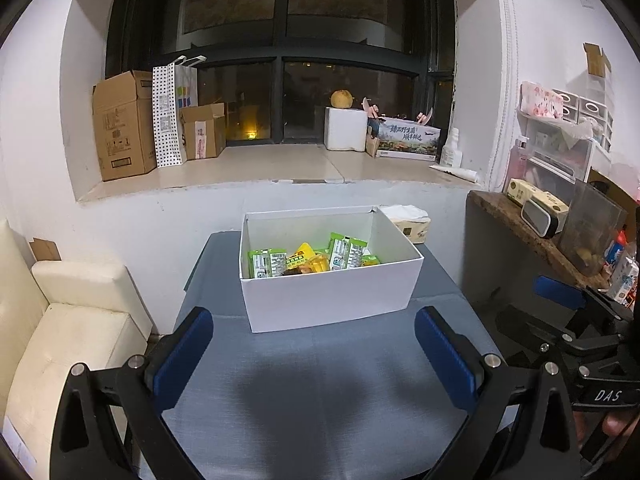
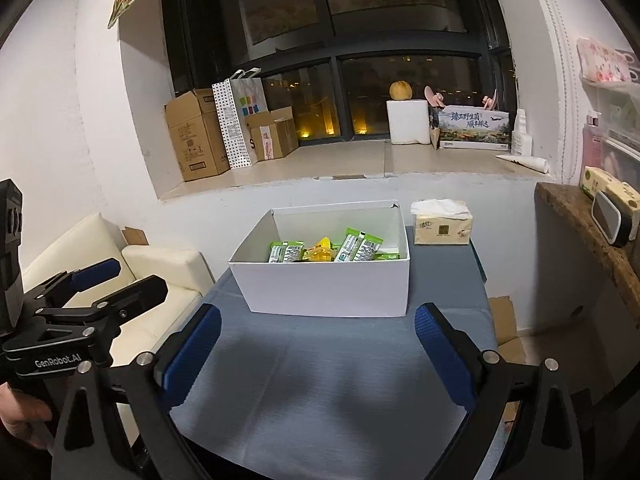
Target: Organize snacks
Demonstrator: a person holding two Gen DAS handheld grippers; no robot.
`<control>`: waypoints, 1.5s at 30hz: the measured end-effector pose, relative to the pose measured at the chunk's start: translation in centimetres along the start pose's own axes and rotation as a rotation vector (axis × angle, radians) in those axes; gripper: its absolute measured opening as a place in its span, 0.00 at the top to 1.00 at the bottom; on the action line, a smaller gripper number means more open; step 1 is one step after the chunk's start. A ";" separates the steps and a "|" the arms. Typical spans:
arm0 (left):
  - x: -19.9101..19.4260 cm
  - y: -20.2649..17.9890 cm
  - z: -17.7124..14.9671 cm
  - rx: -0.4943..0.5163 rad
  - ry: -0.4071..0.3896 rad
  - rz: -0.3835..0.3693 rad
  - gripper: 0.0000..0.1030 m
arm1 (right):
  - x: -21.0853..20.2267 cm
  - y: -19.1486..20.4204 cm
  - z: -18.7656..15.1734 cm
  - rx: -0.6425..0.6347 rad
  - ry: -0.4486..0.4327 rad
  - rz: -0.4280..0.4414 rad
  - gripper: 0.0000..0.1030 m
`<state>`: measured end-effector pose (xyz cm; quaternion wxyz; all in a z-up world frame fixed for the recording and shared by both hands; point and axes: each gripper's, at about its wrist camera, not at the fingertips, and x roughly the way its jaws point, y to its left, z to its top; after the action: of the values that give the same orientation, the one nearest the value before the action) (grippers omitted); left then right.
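Observation:
A white open box point(image 1: 328, 300) stands on the blue-grey table point(image 1: 320, 400), a little beyond both grippers; it also shows in the right wrist view point(image 2: 328, 290). Inside lie green snack packets point(image 1: 346, 252) point(image 2: 358, 248) and yellow packets point(image 1: 306, 258) point(image 2: 320, 252). My left gripper point(image 1: 314, 354) is open and empty above the table's near part. My right gripper point(image 2: 318, 352) is open and empty too. Each gripper shows at the edge of the other's view: the right gripper point(image 1: 560, 312) and the left gripper point(image 2: 112, 284).
A tissue pack point(image 2: 442, 226) sits on the table behind the box's right corner. A cream sofa point(image 1: 60, 340) stands left of the table. A wooden shelf point(image 1: 540, 236) with clutter is on the right. Cardboard boxes point(image 1: 124, 124) stand on the window sill.

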<state>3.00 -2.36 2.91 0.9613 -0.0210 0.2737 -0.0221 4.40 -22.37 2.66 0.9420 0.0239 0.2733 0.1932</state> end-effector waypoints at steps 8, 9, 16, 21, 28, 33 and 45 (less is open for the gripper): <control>0.1 -0.3 0.0 0.001 0.004 -0.003 0.00 | -0.2 -0.2 -0.1 0.005 -0.002 -0.001 0.03; 0.2 -0.3 -0.1 -0.001 0.006 -0.006 0.00 | -0.2 -0.3 0.0 0.005 -0.001 -0.003 0.03; 0.1 0.0 0.1 -0.001 0.007 -0.007 0.00 | -0.3 -0.2 0.0 0.004 0.007 0.000 0.03; 0.1 0.0 0.0 0.007 0.011 -0.009 0.00 | -0.3 -0.3 0.2 0.003 0.002 0.000 0.03; 0.2 -0.1 -0.1 0.007 0.018 -0.007 0.00 | -0.6 -0.5 0.1 0.008 0.001 -0.001 0.03; 0.4 -0.1 -0.3 0.007 0.026 -0.013 0.00 | -0.6 -0.5 0.1 0.008 0.004 -0.001 0.03; 0.3 -0.1 -0.2 0.005 0.026 -0.014 0.00 | -0.6 -0.7 0.1 0.006 0.005 0.004 0.03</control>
<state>3.09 -2.49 2.57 0.9575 -0.0202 0.2861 -0.0300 4.21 -23.21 2.97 0.9408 0.0266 0.2764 0.1945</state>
